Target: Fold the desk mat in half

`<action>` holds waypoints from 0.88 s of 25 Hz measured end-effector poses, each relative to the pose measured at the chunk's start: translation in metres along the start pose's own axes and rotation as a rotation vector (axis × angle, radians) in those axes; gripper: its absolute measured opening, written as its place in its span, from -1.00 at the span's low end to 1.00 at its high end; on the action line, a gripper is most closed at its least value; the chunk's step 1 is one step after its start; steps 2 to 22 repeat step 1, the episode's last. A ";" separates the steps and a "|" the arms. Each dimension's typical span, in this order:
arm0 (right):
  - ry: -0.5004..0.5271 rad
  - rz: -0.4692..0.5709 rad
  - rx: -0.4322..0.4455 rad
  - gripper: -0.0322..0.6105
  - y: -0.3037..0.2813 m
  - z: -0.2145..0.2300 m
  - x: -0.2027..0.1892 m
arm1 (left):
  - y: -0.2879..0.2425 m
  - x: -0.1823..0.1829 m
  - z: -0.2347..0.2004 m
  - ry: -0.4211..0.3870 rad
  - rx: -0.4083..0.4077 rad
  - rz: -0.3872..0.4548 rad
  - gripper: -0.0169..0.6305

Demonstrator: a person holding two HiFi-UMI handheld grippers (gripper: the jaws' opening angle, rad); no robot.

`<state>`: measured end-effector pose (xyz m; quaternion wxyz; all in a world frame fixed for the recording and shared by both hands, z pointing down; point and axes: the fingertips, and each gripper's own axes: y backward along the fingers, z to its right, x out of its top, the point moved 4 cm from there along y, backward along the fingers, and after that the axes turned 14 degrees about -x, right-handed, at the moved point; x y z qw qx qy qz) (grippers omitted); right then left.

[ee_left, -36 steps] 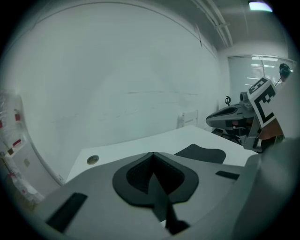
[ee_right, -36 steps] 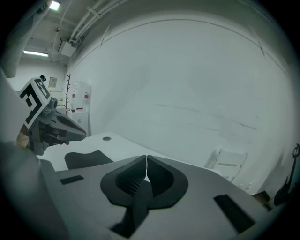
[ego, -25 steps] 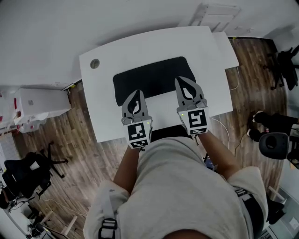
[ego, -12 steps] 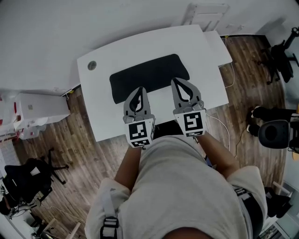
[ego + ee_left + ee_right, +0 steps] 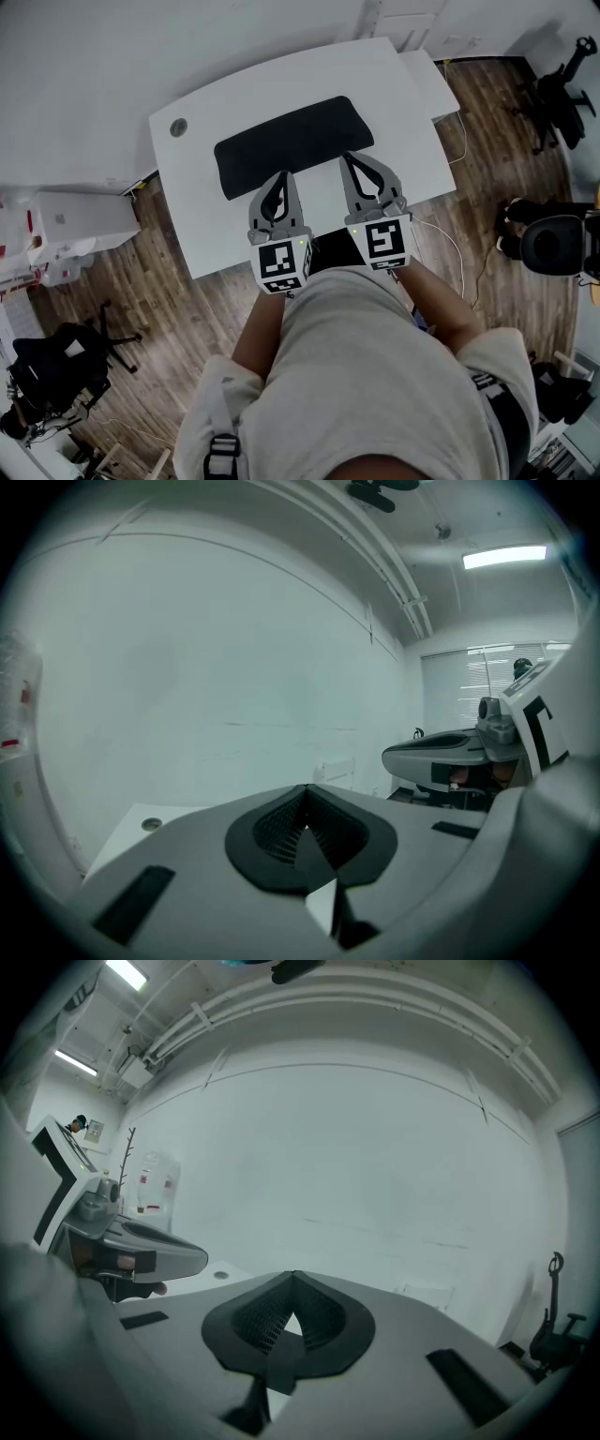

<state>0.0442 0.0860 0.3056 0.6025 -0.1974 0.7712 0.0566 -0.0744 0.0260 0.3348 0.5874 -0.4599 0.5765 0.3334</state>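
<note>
Looking down from the head view, a black desk mat [image 5: 281,141] is seen spread across the middle of a white desk [image 5: 187,211], long sides running left to right, so it's not folded over yet as far as can be told. The left tool [image 5: 280,176] and the right tool [image 5: 348,157] are held side by side over the near half of the desk. Both are pointed away from the person, with their tips right at the mat's near edge, one toward its left part and one toward its right.

In the left gripper view the jaws are shown pressed together at the tip. A thin dark strip is caught between them and hangs down below, with white desk visible behind it. Same deal in the right gripper view: jaws closed, thin dark strip pinched in the gap. That strip is read as the mat's near edge, so both tools are taken to be clamped on it. How far the edge is lifted off the desk can't be made out, since it's covered by the tools from above.

A round grommet hole [image 5: 178,127] is set in the desk's far-left corner, well apart from the mat. Around the desk a wood floor [image 5: 187,309] is seen, with a white box [image 5: 70,220] parked to the left and a dark office chair [image 5: 553,248] to the right.
</note>
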 end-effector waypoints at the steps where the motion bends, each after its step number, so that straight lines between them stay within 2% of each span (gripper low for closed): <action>1: -0.001 -0.001 0.001 -0.78 0.002 -0.001 -0.001 | 0.001 -0.001 0.002 0.000 -0.003 -0.001 -0.91; 22: -0.001 -0.001 0.001 -0.78 0.002 -0.001 -0.001 | 0.001 -0.001 0.002 0.000 -0.003 -0.001 -0.91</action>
